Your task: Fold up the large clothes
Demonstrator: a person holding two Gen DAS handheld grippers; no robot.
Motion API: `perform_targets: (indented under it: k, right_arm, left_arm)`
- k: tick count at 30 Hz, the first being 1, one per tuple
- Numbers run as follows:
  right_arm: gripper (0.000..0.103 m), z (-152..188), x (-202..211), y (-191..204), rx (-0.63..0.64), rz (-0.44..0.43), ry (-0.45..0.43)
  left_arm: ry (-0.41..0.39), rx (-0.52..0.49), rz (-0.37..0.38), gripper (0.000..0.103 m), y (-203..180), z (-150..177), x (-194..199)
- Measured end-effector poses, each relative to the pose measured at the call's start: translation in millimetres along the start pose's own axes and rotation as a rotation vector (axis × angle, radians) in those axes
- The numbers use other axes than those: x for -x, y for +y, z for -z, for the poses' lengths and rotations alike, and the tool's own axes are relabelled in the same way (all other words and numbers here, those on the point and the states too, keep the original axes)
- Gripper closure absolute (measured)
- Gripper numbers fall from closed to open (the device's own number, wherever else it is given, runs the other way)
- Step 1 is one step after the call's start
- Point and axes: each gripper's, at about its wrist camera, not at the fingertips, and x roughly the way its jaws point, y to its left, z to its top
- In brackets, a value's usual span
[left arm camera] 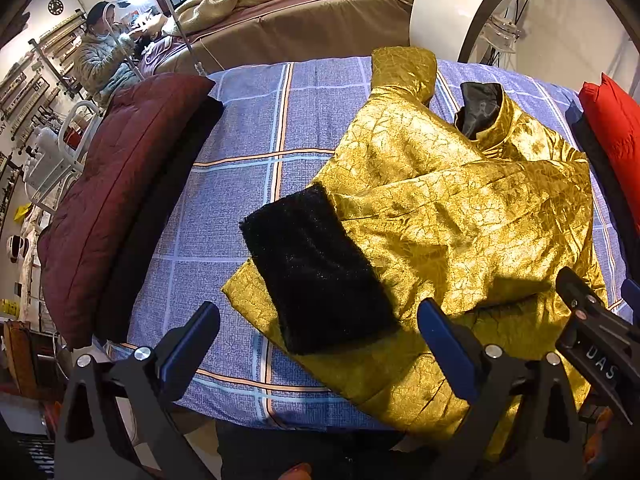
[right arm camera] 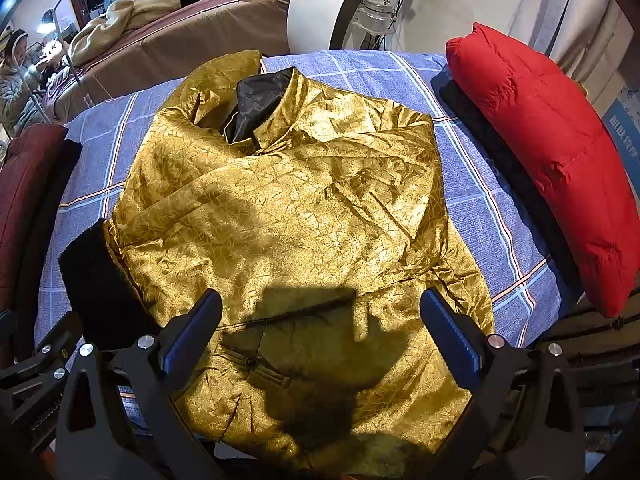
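Observation:
A shiny gold jacket (left arm camera: 460, 208) (right arm camera: 288, 208) lies on a blue checked sheet (left arm camera: 248, 184) (right arm camera: 472, 200), collar with black lining (left arm camera: 478, 110) (right arm camera: 260, 110) at the far side. One sleeve with a black furry cuff (left arm camera: 316, 268) (right arm camera: 94, 276) is folded across its near left part. My left gripper (left arm camera: 318, 336) hovers open over the cuff and the jacket's near edge, holding nothing. My right gripper (right arm camera: 320, 332) hangs open above the jacket's lower front with its knot button (right arm camera: 256, 362), empty. The right gripper's body (left arm camera: 596, 332) shows at the left wrist view's right edge.
A folded maroon quilted garment (left arm camera: 116, 192) (right arm camera: 24, 200) on a black one lies along the sheet's left side. A folded red down jacket (right arm camera: 552, 160) (left arm camera: 616, 136) on dark clothing lies at the right. Behind stand a brown bed (left arm camera: 280, 28), a white machine (left arm camera: 460, 4) and a seated person (left arm camera: 100, 52).

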Motion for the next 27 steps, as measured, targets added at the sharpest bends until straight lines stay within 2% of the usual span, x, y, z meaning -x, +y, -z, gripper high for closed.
perform_targets:
  k: [27]
  right_arm:
    - [0.006,-0.7,0.3,3.2,0.009,0.002,0.0]
  left_arm:
    - [0.0,0.008,-0.004,0.006,3.1,1.4,1.5]
